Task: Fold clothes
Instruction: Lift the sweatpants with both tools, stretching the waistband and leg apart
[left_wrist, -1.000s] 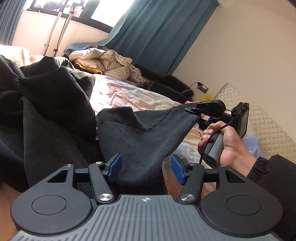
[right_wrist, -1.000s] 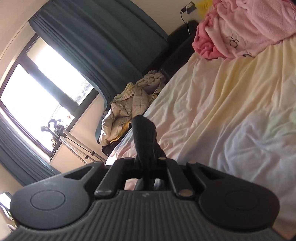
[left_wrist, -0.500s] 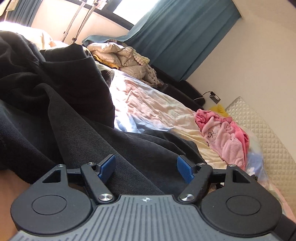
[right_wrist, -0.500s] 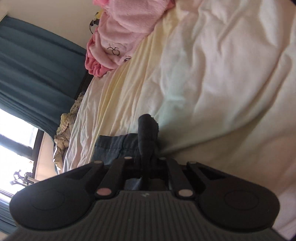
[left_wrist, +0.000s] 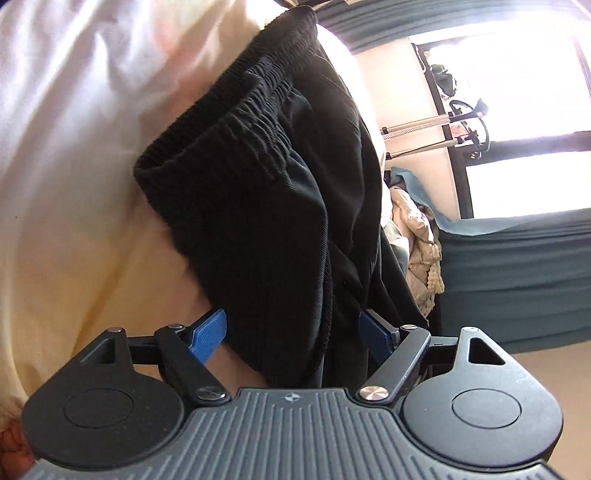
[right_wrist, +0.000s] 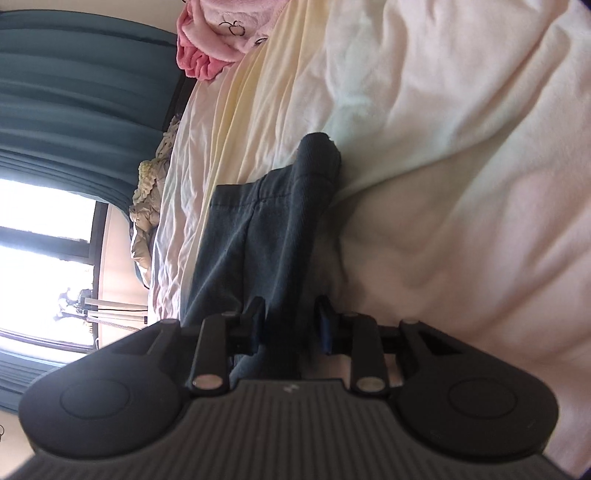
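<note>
Teal curtains (right_wrist: 74, 85), bright window (left_wrist: 517, 74), cream bedsheet (right_wrist: 461, 129)

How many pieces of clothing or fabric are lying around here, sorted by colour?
Black: 1, the trousers lying on the bed.
Pink: 1, a fluffy garment near the bed's far end.
Beige: 1, a puffy jacket by the curtain.
Cream: 1, the bed sheet.
Total: 4

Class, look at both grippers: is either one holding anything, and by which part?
Neither grips. The right gripper is opening, its pads off the dark garment's hem corner lying between them. The left gripper is opening too, the black garment loose between its jaws.
</note>
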